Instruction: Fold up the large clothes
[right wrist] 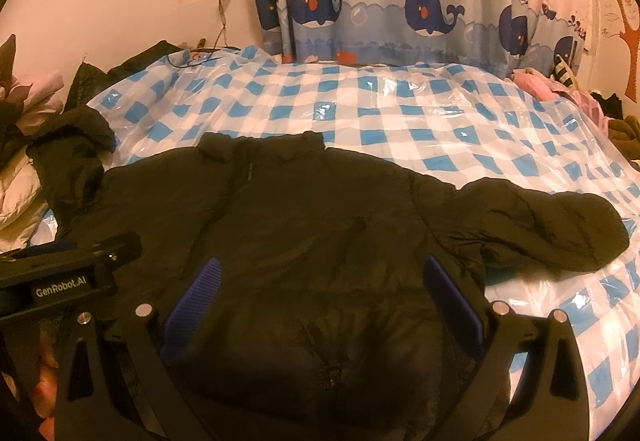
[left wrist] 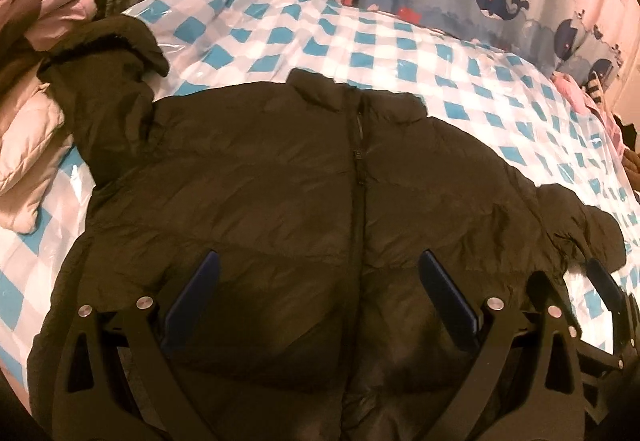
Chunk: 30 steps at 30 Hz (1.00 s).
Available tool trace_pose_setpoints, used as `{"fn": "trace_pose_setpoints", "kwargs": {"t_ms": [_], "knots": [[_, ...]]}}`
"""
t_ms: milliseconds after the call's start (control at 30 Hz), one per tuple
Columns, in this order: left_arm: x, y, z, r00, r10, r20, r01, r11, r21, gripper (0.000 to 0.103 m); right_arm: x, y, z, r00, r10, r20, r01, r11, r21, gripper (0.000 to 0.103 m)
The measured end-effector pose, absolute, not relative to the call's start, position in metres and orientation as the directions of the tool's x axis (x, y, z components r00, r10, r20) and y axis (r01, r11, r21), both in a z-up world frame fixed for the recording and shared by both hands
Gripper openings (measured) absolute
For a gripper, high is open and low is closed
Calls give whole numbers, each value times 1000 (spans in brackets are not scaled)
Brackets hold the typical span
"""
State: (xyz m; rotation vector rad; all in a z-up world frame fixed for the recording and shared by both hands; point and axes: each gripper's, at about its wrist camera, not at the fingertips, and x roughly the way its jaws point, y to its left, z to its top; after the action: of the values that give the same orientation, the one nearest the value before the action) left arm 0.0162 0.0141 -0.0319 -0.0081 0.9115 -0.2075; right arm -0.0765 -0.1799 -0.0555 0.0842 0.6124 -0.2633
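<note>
A big dark puffer jacket (left wrist: 280,177) lies flat and zipped on the bed, collar towards the far side. Its right sleeve (right wrist: 552,229) stretches out sideways. Its left sleeve (left wrist: 104,81) runs up towards the pillows. My left gripper (left wrist: 320,261) hovers open over the lower front of the jacket, blue pads wide apart, nothing between them. In the right wrist view the jacket (right wrist: 300,221) fills the middle, and my right gripper (right wrist: 320,269) stands open above its hem. The right gripper's body (left wrist: 600,293) shows at the left wrist view's lower right edge.
A blue-and-white checked cover (right wrist: 400,113) under clear plastic spreads over the bed. Pale pillows and bedding (left wrist: 24,145) pile up at the left. Whale-print curtains (right wrist: 400,9) hang behind. Pink clothes (right wrist: 560,89) lie at the far right. A hand (right wrist: 44,373) holds the left gripper.
</note>
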Motion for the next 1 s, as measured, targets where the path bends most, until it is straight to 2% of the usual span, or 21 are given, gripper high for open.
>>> {"fn": "trace_pose_setpoints", "kwargs": {"t_ms": [200,1000], "knots": [[13,5,-30,607,-170,-776,199,978,-59,95,-76,-177,-58,785,-217,-581,262,965,-7,97],[21,15,-38,593,-144,-792,171,984,-51,95,-73,-170,-62,783,-213,-585,259,966,-6,97]]}}
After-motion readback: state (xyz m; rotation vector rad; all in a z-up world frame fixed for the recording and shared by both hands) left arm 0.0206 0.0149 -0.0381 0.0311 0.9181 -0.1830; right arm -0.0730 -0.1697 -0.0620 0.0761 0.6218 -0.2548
